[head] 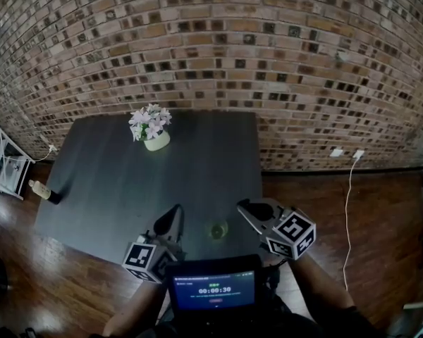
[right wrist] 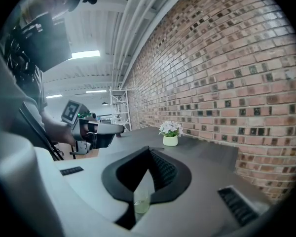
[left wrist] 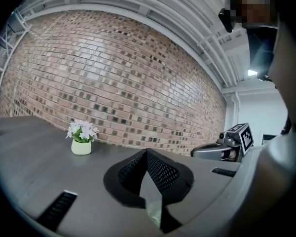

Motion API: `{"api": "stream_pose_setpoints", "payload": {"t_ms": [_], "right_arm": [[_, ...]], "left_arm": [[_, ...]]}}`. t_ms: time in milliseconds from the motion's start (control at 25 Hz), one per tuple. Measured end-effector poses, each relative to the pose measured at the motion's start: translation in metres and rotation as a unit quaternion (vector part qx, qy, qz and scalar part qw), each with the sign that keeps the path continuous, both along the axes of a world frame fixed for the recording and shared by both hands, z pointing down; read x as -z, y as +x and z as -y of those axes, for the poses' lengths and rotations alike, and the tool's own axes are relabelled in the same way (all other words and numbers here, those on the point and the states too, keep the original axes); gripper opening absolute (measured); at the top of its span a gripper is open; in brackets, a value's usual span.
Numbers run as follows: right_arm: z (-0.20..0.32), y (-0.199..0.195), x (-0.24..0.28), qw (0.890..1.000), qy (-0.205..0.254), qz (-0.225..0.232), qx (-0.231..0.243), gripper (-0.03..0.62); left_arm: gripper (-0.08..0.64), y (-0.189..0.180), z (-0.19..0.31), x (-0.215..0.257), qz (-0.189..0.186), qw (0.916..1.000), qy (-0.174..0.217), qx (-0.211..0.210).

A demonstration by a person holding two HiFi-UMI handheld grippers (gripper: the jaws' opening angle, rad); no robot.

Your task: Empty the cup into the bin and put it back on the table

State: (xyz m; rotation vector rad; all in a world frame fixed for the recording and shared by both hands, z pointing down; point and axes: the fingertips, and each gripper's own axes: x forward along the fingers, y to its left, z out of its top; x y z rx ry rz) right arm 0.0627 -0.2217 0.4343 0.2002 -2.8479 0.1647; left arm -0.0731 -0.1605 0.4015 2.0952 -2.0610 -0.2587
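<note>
A small clear cup [head: 218, 229] with a pale greenish bottom stands on the dark table [head: 120, 189] near its front edge, between my two grippers. My left gripper [head: 176, 210] is just left of it, jaws met at the tips with nothing in them. My right gripper [head: 244, 205] is just right of it, also shut and apart from the cup. In the left gripper view the cup [left wrist: 154, 209] shows low through the gap behind the closed jaws [left wrist: 147, 152]. The right gripper view shows the cup [right wrist: 141, 201] the same way under its jaws [right wrist: 149, 149].
A white pot of pale flowers [head: 155, 139] stands at the table's far side by the brick wall. A bottle [head: 44, 191] lies at the table's left edge, near a white rack [head: 0, 164]. A screen [head: 213, 287] sits at my chest. A white cable [head: 349, 196] hangs at the right.
</note>
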Motion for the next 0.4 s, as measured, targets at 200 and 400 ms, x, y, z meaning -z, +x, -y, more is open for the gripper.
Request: {"api": "stream_pose_setpoints", "payload": {"t_ms": [200, 400], "right_arm": [[0.0002, -0.0028, 0.0030, 1.000, -0.002, 0.001, -0.001, -0.002], [0.0002, -0.0056, 0.0051, 1.000, 0.004, 0.004, 0.002, -0.001]], "left_arm": [[-0.008, 0.0051, 0.0000, 0.0043, -0.002, 1.0000, 0.001, -0.008], [-0.008, 0.0061, -0.0016, 0.0036, -0.003, 0.9999, 0.012, -0.009]]}}
